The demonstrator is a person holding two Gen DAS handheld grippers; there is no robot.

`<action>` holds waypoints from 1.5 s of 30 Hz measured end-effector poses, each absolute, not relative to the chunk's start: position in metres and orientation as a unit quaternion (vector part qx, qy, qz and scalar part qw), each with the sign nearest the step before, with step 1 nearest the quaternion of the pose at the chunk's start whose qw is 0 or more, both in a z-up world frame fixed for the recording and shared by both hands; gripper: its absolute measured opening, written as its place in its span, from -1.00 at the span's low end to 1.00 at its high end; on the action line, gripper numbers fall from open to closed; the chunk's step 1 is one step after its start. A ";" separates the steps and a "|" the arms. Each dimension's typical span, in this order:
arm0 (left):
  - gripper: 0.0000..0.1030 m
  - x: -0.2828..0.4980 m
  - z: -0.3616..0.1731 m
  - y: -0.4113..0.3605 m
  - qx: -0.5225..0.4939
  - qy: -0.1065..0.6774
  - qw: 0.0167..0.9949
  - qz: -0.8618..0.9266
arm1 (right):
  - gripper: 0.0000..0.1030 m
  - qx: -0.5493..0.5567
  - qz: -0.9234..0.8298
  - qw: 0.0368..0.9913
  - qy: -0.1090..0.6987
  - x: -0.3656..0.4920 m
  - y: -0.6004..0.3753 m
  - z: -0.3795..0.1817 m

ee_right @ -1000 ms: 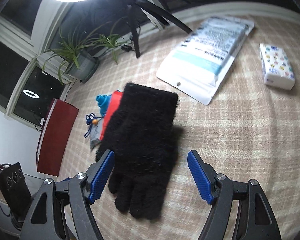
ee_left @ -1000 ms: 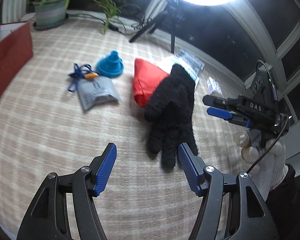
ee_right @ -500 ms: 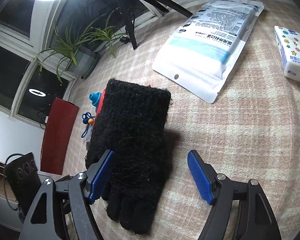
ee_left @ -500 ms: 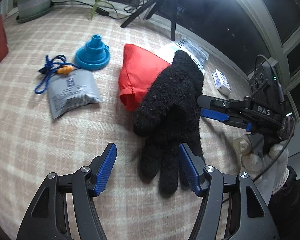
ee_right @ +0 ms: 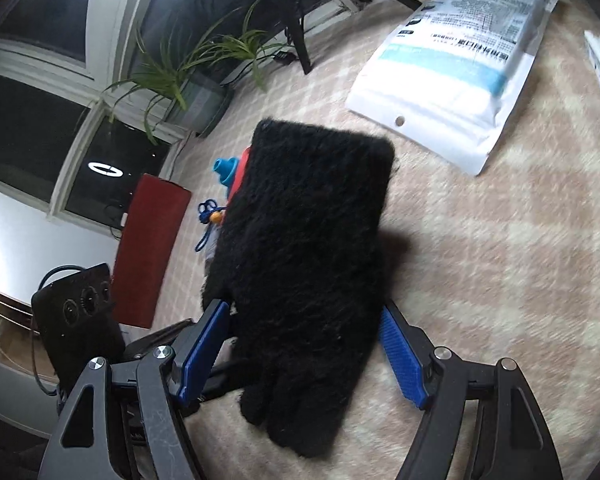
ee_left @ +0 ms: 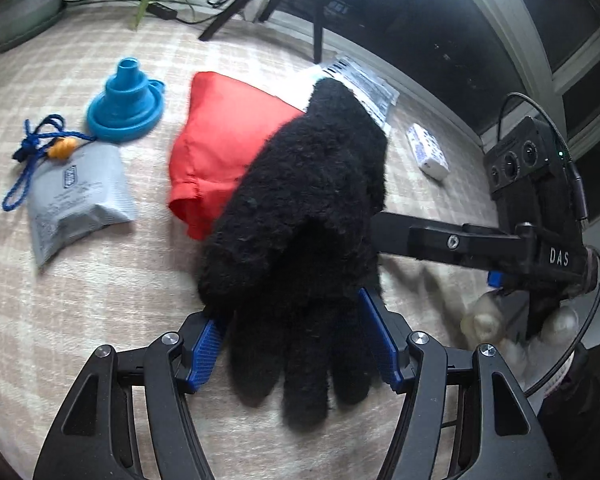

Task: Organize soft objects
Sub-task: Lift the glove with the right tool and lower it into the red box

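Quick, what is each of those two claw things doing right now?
Left gripper: open, fingers either side of the black glove.
Right gripper: open, fingers either side of the same glove.

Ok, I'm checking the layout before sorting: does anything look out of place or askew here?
Yes: the black glove lies diagonally, overlapping the red fabric. Both tools straddle its finger end, left tool and right tool. Nothing looks spilled or damaged.

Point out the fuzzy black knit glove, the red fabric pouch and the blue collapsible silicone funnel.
fuzzy black knit glove [ee_left: 308, 216]: left wrist view, on the palm.
red fabric pouch [ee_left: 224, 140]: left wrist view, middle of the exposed cloth.
blue collapsible silicone funnel [ee_left: 126, 100]: left wrist view, on the stepped cone.
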State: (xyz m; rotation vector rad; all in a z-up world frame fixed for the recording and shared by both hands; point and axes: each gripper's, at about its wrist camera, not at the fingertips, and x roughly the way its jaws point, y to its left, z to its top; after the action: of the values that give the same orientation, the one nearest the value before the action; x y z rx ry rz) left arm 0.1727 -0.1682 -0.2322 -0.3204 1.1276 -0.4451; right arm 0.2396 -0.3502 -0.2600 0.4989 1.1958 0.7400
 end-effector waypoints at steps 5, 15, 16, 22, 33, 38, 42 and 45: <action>0.12 0.169 -0.232 -0.178 -0.148 0.529 0.805 -0.224 | 0.31 0.235 0.346 0.722 0.551 0.229 -0.344 -0.262; -0.25 0.148 -0.225 -0.190 -0.125 0.524 0.803 -0.256 | -0.20 0.220 0.334 0.725 0.561 0.199 -0.331 -0.259; -0.26 0.146 -0.223 -0.190 -0.125 0.522 0.803 -0.258 | -0.21 0.221 0.334 0.726 0.559 0.196 -0.331 -0.257; -0.35 0.133 -0.210 -0.183 -0.137 0.508 0.806 -0.272 | -0.30 0.215 0.319 0.746 0.544 0.176 -0.330 -0.235; -0.36 0.108 -0.170 -0.149 -0.148 0.462 0.828 -0.282 | -0.34 0.191 0.327 0.778 0.501 0.146 -0.295 -0.182; -0.36 0.098 -0.151 -0.119 -0.149 0.444 0.841 -0.270 | -0.34 0.176 0.344 0.782 0.489 0.137 -0.267 -0.163; -0.36 0.094 -0.138 -0.092 -0.154 0.429 0.852 -0.258 | -0.34 0.164 0.360 0.785 0.477 0.133 -0.239 -0.147; -0.36 0.089 -0.128 -0.070 -0.156 0.417 0.861 -0.248 | -0.34 0.155 0.375 0.786 0.467 0.131 -0.212 -0.134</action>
State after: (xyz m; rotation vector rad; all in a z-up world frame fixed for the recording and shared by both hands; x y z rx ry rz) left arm 0.0891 -0.0698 -0.1281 -0.3272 0.8750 -0.5197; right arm 0.1312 -0.2122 -0.1337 0.3339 1.0078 0.8082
